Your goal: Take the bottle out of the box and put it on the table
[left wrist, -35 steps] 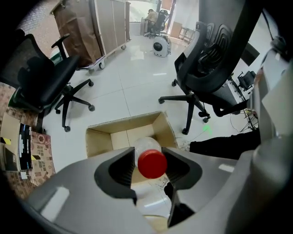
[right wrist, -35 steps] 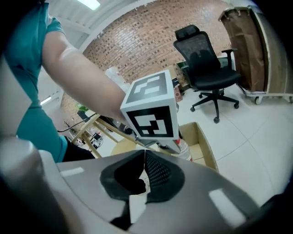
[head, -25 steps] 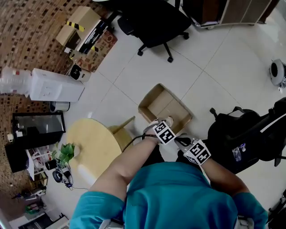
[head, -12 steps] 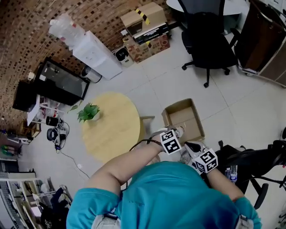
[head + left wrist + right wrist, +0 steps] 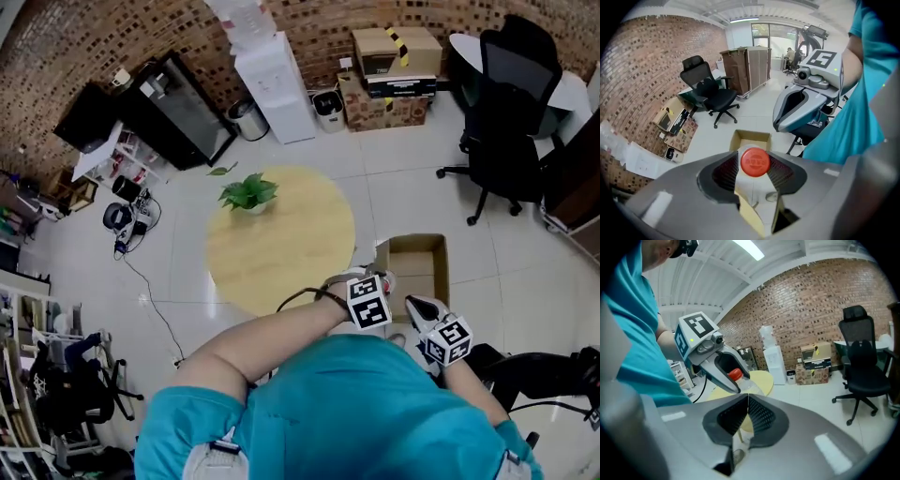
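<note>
A clear bottle with a red cap [image 5: 755,161] stands between the ribbed pads [image 5: 725,171] of my left gripper [image 5: 375,281], which is shut on its neck. It hangs in the air over the open cardboard box [image 5: 418,267] on the floor; the box [image 5: 751,139] shows below the cap. My right gripper [image 5: 419,309] is beside the left one, jaws shut with nothing in them [image 5: 748,401]. In the right gripper view the left gripper [image 5: 723,365] carries the red cap [image 5: 735,374] in front of the round yellow table [image 5: 281,246].
A potted plant [image 5: 248,194] stands at the table's far edge. A black office chair [image 5: 506,103], stacked cartons [image 5: 394,61], a white water dispenser [image 5: 272,80] and a black cabinet [image 5: 173,108] line the brick wall. A dark bag [image 5: 548,370] lies at right.
Both grippers have risen from the box, the left one carrying the bottle. The head view has swung, so the table and the brick wall now sit ahead.
</note>
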